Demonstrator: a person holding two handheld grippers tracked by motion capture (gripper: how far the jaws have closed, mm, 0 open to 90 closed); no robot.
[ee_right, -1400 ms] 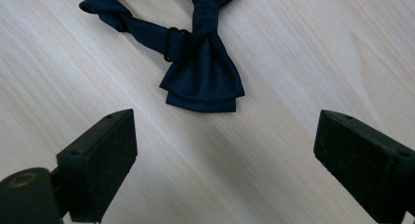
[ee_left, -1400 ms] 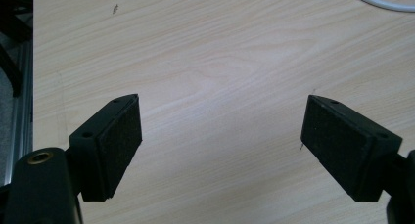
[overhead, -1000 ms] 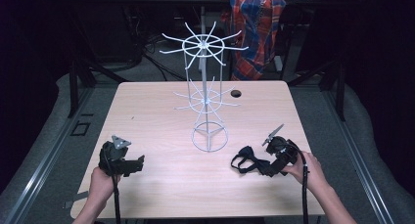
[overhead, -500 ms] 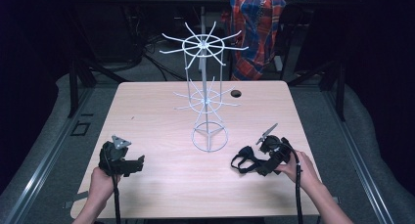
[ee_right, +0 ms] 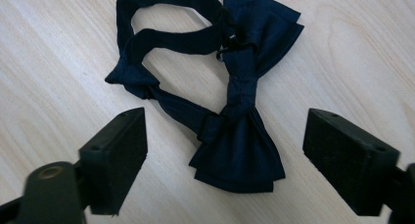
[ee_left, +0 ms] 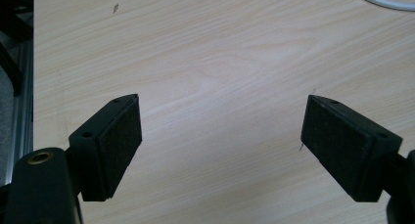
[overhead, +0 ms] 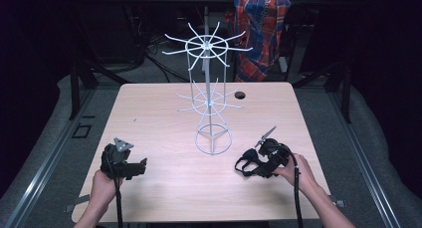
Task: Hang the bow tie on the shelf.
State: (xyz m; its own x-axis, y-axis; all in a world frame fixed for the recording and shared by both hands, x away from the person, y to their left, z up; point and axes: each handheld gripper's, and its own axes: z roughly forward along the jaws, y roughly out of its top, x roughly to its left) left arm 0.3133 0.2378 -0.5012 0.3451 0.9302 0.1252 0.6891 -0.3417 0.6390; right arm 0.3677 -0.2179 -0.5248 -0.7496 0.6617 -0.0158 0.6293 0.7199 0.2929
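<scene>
My right gripper (ee_right: 225,155) hangs low over the table (overhead: 164,108) with its jaws spread wide apart and nothing between the pads but air. Below them lies a dark navy bow tie (ee_right: 244,101), flat on the wood. In the right gripper view its nearer wing sits between my two jaws, touching neither, and its knot runs up toward 12 o'clock to the farther wing. Its neck strap (ee_right: 161,38) loops out toward 10 o'clock and lies loose on the table.

In the high view the bow tie (overhead: 247,164) shows as a dark shape at about 4 o'clock from the foot of the white wire display rack (overhead: 209,88), well apart from it. My right gripper (overhead: 259,166) is just over the tie, its body in my right hand (overhead: 296,171) at the near right of the table.

My left gripper (ee_left: 220,136) is also wide apart and empty, over bare wood. In the high view the left gripper (overhead: 139,166) rests at about 8 o'clock from the rack's base ring, well apart from the rack and from the tie, held in my left hand (overhead: 102,185).
</scene>
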